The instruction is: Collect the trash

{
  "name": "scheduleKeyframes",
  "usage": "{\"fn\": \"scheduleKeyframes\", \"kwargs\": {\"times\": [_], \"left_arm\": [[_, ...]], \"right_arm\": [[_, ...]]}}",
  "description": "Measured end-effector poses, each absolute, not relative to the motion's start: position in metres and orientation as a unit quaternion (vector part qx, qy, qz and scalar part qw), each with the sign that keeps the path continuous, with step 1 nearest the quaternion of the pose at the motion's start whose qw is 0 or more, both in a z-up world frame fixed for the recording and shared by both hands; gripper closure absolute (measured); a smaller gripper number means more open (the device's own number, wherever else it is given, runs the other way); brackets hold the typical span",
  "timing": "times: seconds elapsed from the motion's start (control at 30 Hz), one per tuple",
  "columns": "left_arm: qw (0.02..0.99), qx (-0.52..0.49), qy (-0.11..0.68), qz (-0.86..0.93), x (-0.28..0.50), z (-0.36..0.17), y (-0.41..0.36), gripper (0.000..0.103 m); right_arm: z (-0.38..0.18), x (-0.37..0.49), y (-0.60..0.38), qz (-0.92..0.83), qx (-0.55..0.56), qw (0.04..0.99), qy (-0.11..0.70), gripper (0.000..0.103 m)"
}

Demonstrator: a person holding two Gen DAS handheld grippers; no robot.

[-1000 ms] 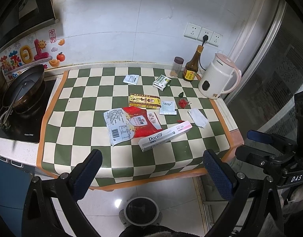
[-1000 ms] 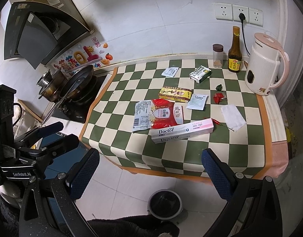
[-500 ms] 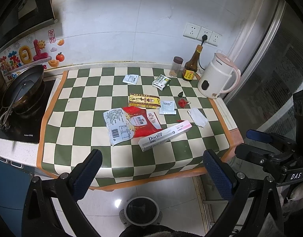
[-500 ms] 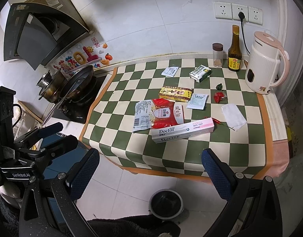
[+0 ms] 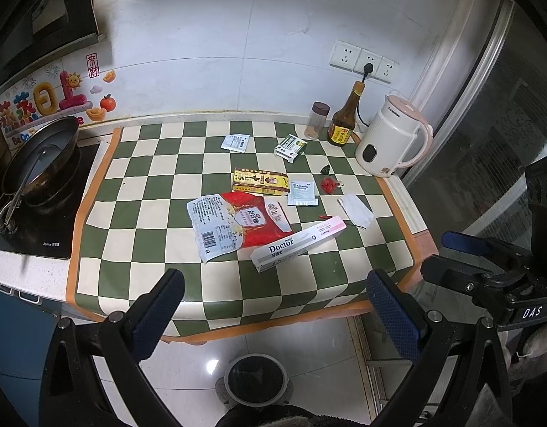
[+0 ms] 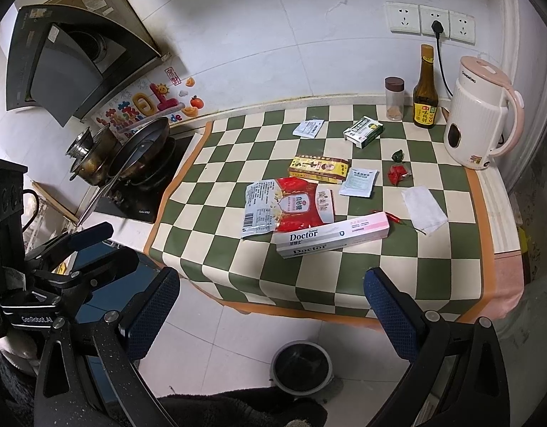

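nothing's really changed since a second ago: both the left gripper (image 5: pixel 273 306) and right gripper (image 6: pixel 273 306) still hang wide apart and empty, and the white "doctor" toothpaste box (image 6: pixel 332 235) lies untouched, so collecting hasn't started.

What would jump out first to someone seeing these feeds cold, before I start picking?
The green-and-white checkered mat dominates, with litter strewn over its middle: a red-and-white snack bag and, overlapping the bag's near edge, a long white Doctor toothpaste box. At the far right corner stands a white kettle beside a dark sauce bottle. On the floor below the mat's near edge sits a round bin, with the left gripper and right gripper both open, away from the mat.
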State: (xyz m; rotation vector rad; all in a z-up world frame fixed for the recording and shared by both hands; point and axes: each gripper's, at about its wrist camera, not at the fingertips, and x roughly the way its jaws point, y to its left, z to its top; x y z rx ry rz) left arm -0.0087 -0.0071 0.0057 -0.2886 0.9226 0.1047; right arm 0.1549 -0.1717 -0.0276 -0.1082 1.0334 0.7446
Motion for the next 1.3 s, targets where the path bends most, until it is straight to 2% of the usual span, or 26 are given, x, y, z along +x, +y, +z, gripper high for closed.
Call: {"fn": "scheduleKeyframes", "kwargs": {"times": [0.53,0.7,0.83,0.97,1.1,1.2,1.23,1.3], "left_arm": [[0.881,-0.124,0.454,0.045,-0.002,-0.003,0.004,0.0],[0.876,-0.002,0.474,0.089,0.025,-0.027,-0.008,0.0],[0.851,0.128,0.502,0.092,0.065,-0.076,-0.035,0.0],[0.817,0.181,0.546,0.037,0.109,-0.129,-0.061,0.001],[0.768,0.259,0.586,-0.008,0.165,-0.188,-0.1,0.008],[0.723,0.285,0.628,-0.027,0.206,-0.233,-0.116,0.019],[0.708,0.291,0.642,-0.032,0.217,-0.247,-0.12,0.025],[0.684,0.299,0.664,-0.044,0.23,-0.268,-0.127,0.047]], "right_arm": [[-0.032,0.154,-0.173,0.322,-0.029,0.813,0.484,0.0],[-0.053,0.161,-0.189,0.222,0.013,0.83,0.512,0.0],[-0.093,0.181,-0.229,0.132,0.049,0.823,0.55,0.0],[-0.135,0.214,-0.272,0.082,0.056,0.808,0.581,0.0],[-0.174,0.259,-0.303,0.058,0.056,0.792,0.605,0.0],[-0.207,0.296,-0.321,0.056,0.046,0.776,0.627,0.0],[-0.222,0.313,-0.327,0.061,0.04,0.766,0.639,0.0],[-0.235,0.331,-0.329,0.068,0.032,0.754,0.652,0.0]]}}
